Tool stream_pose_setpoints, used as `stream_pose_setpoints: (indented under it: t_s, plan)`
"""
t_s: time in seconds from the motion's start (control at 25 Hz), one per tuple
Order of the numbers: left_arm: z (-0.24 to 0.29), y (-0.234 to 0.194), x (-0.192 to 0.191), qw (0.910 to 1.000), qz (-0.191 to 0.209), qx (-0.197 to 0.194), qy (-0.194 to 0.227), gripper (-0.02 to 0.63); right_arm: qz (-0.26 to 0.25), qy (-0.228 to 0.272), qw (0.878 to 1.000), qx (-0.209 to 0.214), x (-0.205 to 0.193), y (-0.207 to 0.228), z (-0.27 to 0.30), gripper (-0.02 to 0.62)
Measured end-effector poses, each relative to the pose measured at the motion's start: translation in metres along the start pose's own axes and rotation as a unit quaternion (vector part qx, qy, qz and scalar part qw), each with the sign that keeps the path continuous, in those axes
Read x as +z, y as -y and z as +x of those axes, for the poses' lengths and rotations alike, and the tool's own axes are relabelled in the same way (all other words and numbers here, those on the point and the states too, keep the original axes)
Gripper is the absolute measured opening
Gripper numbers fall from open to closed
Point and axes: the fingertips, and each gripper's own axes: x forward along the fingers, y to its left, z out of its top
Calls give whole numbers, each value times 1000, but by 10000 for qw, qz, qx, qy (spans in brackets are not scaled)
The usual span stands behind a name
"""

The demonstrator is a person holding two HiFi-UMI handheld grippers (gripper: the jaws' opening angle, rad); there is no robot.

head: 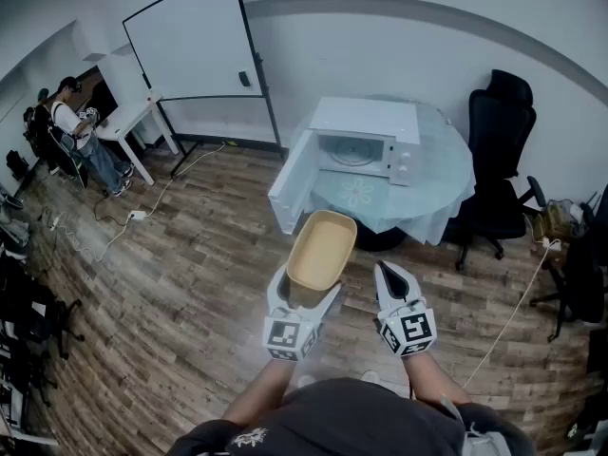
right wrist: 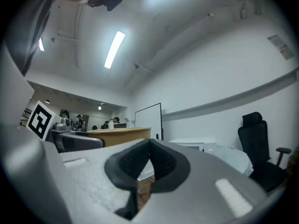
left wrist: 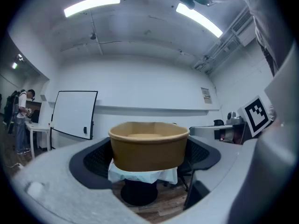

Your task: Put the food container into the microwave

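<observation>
A tan, empty food container [head: 321, 248] is held in the air, my left gripper [head: 306, 291] shut on its near end. In the left gripper view the container [left wrist: 148, 145] sits squeezed between the two dark pads [left wrist: 96, 158]. My right gripper [head: 391, 278] hovers beside it on the right, shut and empty; its pads [right wrist: 161, 161] meet at the tips. The white microwave [head: 366, 143] stands ahead on a round table [head: 446, 174] with its door [head: 293, 186] swung wide open and a glass turntable visible inside. The container is short of the table's near edge.
A black office chair [head: 499, 150] stands right of the table, with a cable [head: 518, 307] trailing over the wood floor. A whiteboard [head: 195, 36] stands at the back left beside a white desk [head: 128, 122], where a person [head: 76, 126] sits. Dark equipment lines the left edge.
</observation>
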Motion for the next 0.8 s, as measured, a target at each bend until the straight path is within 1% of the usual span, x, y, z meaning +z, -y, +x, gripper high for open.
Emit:
stream_pose_setpoints:
  t_s: [0.4,0.64,0.8]
  plan:
    - [7,14,-4,10000,-24,73,-37,495,9,-63,10000,54,-3,14,-8,2]
    - [16,32,-7,9998,-95,170,-65,495,146,-20,9999,-3,-6,42,-20,2]
    - [22,47,-3,9997,-143,199,11,495,211,39,9998,14,-4,57,-28,2]
